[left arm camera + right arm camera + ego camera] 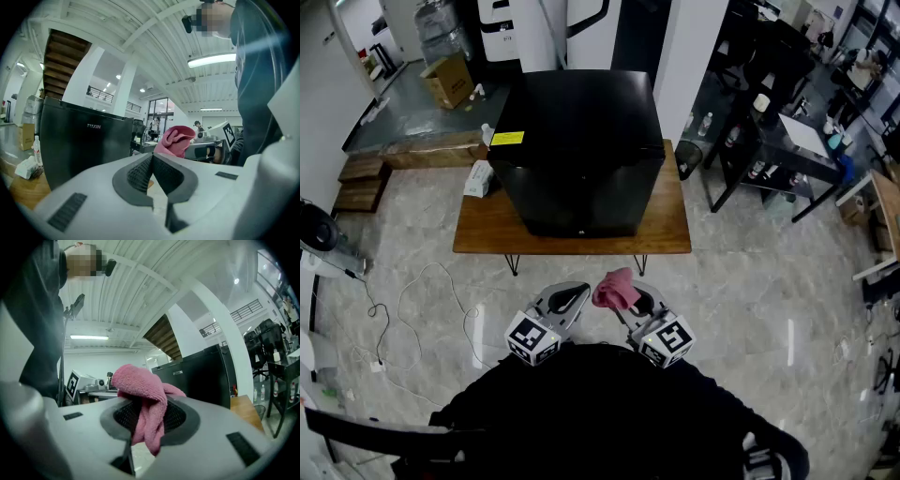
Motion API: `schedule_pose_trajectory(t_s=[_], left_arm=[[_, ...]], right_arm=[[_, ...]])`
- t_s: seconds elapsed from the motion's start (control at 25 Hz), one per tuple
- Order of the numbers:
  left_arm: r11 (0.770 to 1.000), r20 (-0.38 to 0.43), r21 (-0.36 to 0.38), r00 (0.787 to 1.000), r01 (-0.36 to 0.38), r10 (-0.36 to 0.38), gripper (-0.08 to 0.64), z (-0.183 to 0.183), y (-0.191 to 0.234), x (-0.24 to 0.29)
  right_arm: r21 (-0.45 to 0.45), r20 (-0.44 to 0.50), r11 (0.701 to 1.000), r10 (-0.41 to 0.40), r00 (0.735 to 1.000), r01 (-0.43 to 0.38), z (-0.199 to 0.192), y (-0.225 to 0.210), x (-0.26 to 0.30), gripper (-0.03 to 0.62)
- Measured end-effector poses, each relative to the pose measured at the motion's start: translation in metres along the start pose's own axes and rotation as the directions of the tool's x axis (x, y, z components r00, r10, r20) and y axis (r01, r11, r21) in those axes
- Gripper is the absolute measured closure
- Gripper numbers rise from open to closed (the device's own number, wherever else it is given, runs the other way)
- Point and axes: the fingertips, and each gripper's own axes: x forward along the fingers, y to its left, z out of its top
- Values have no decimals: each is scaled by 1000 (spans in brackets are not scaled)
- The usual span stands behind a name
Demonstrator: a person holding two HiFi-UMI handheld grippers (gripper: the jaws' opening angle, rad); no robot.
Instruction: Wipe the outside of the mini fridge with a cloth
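Observation:
A black mini fridge stands on a low wooden table, its door facing me. The fridge fills the left of the left gripper view and the fridge shows at centre right in the right gripper view. A pink cloth is pinched in my right gripper, bunched over the jaws. The cloth also shows beyond my left gripper, which is shut with nothing in it. Both grippers hang close to my body, well short of the table, left gripper beside the right.
A yellow label is on the fridge top. A white packet and a small bottle lie on the table's left end. Cables trail on the floor at left. A dark desk stands at right.

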Motion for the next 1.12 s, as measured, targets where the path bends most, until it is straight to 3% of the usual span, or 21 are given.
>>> schedule_pose_trajectory(t_s=[0.56, 0.8, 1.12], left_arm=[[1000, -2, 6, 1000, 13, -13, 558, 1, 2, 14], [1000, 10, 14, 1000, -22, 22, 558, 9, 16, 15], [996, 29, 29, 997, -79, 78, 558, 27, 48, 1]], right_arm=[[-22, -11, 1000, -14, 1000, 14, -8, -15, 0, 499], [-8, 28, 1000, -10, 1000, 11, 4, -23, 11, 499], [-58, 14, 998, -1, 1000, 2, 16, -25, 46, 499]])
